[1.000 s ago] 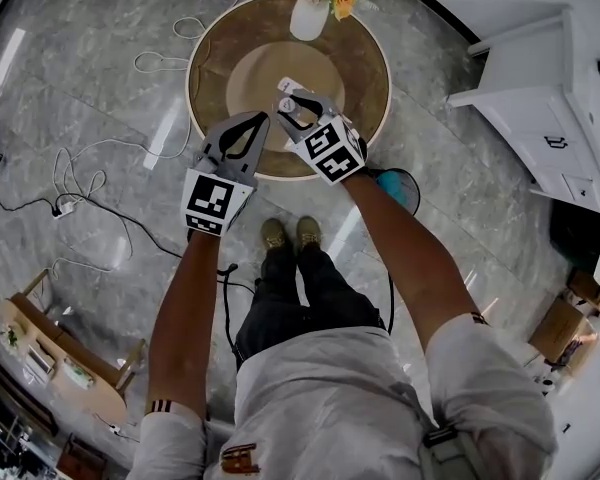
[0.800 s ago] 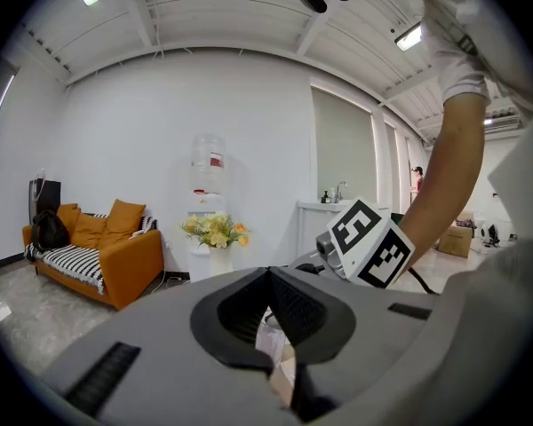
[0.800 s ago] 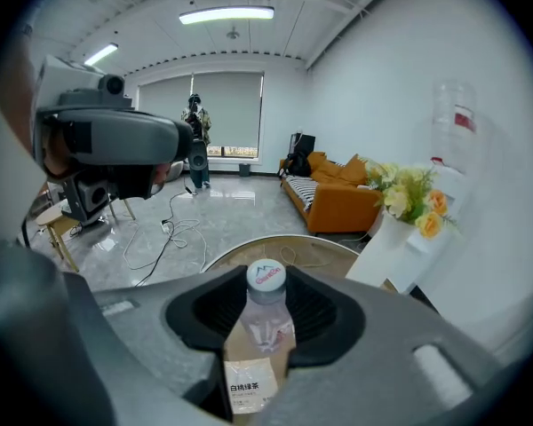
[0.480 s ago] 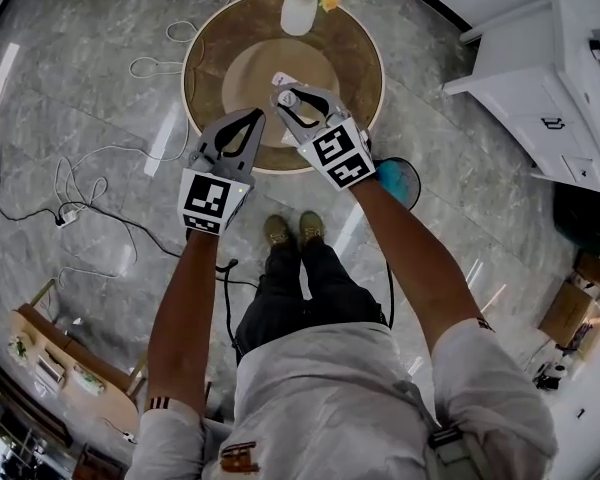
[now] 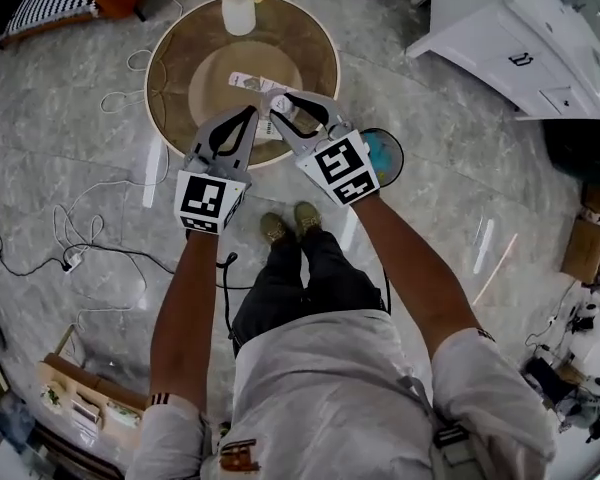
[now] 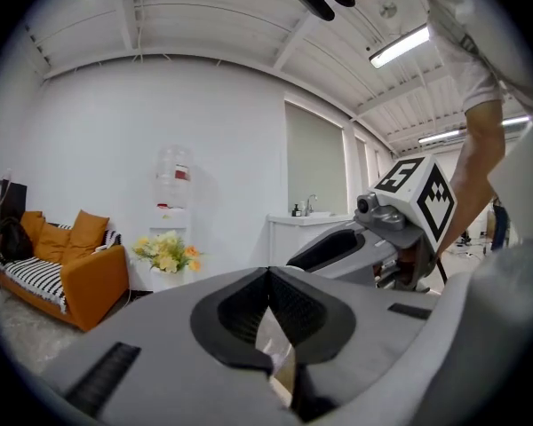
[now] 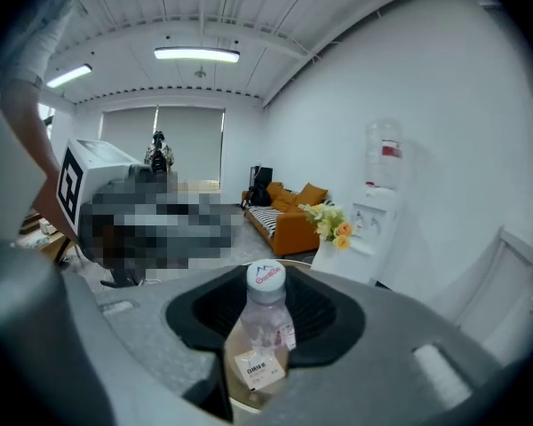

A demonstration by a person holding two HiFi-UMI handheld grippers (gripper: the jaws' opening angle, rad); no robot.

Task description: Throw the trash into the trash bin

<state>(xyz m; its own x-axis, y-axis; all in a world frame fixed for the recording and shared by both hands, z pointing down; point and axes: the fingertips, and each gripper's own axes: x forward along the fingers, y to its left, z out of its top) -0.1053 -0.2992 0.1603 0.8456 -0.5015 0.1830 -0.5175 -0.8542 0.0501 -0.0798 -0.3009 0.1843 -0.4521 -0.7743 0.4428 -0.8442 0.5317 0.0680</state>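
Over on the left, the left gripper (image 5: 250,116) is pressed together, empty, by the round table (image 5: 170,68) with its flower vase (image 5: 238,10). The right gripper (image 5: 282,99) pinches the small plastic bottle (image 7: 265,322), jaws just tightened, and it's been carried out to the table's edge since a second ago. The blue-lined trash bin (image 5: 385,151) pokes out just right of it, insides hidden. A white cabinet (image 5: 500,43) stands further right.

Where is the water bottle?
Upper middle of head view: the bottle stands in the right gripper, whose jaws have just been closing on it, above the round table.
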